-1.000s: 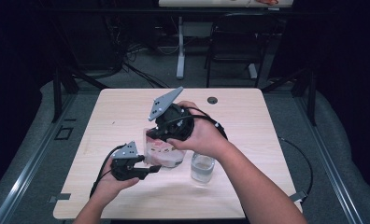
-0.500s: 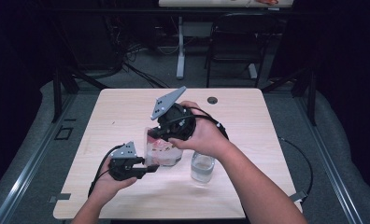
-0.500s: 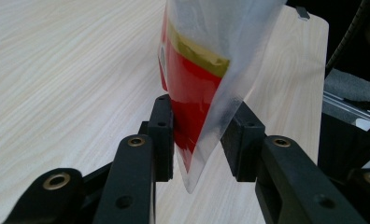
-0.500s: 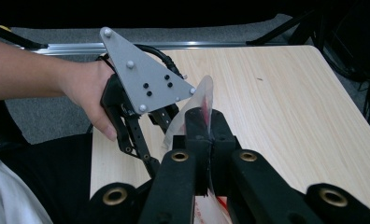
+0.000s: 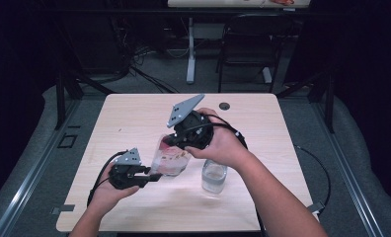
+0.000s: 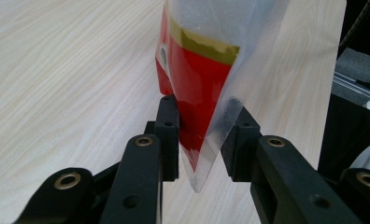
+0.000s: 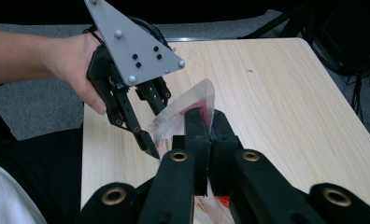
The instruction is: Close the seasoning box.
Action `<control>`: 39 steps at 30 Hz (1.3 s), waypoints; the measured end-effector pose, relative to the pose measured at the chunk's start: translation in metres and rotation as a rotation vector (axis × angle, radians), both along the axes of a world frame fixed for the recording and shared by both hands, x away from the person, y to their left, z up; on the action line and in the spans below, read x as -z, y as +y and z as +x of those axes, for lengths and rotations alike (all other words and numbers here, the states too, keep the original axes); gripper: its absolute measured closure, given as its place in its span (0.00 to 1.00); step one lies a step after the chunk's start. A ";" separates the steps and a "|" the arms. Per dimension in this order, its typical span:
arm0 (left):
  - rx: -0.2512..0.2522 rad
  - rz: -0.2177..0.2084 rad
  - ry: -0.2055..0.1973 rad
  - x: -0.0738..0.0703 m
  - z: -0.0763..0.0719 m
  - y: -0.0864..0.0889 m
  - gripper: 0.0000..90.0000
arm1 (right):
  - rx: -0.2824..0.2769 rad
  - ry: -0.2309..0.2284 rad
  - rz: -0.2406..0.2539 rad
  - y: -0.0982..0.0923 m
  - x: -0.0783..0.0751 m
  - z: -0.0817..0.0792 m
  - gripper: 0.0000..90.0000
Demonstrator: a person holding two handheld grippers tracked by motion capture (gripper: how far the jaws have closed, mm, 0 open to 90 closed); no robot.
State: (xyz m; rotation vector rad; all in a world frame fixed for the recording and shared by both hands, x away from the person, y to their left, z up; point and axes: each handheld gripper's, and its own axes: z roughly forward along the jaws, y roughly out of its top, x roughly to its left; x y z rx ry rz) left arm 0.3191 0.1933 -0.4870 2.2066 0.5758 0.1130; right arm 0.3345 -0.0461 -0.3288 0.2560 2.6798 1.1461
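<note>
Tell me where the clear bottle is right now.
In the high view, the clear bottle stands on the table, right of centre, beside the plastic bag.

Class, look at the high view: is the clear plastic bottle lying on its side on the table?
No. The clear plastic bottle stands upright on the wooden table, just below the right hand.

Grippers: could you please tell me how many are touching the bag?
2: the right gripper pinches the bag at its top; the left gripper straddles its lower corner, jaws just closing.
</note>
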 end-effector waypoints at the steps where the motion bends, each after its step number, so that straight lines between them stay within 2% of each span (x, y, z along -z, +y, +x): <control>1: 0.003 0.001 0.002 -0.001 0.000 0.001 0.80 | 0.001 0.000 0.005 -0.001 0.000 0.000 0.99; 18: 0.041 0.044 0.011 -0.006 -0.002 0.002 0.81 | 0.013 -0.016 0.012 -0.014 0.006 -0.009 0.99; 29: 0.077 0.068 0.076 0.000 -0.002 0.003 0.81 | 0.037 0.017 0.027 -0.024 0.023 -0.007 0.99; 34: 0.072 0.082 0.076 0.001 -0.001 0.006 0.81 | 0.045 0.030 0.034 -0.028 0.030 -0.007 0.99; 35: 0.064 0.098 0.071 0.000 -0.002 0.007 0.81 | 0.050 0.030 0.035 -0.029 0.032 -0.007 0.99; 36: 0.076 0.087 0.084 0.001 -0.001 0.008 0.81 | 0.052 0.034 0.040 -0.030 0.034 -0.006 0.99; 39: 0.088 0.100 0.098 0.002 0.000 0.009 0.82 | 0.062 0.049 0.061 -0.034 0.041 -0.007 0.99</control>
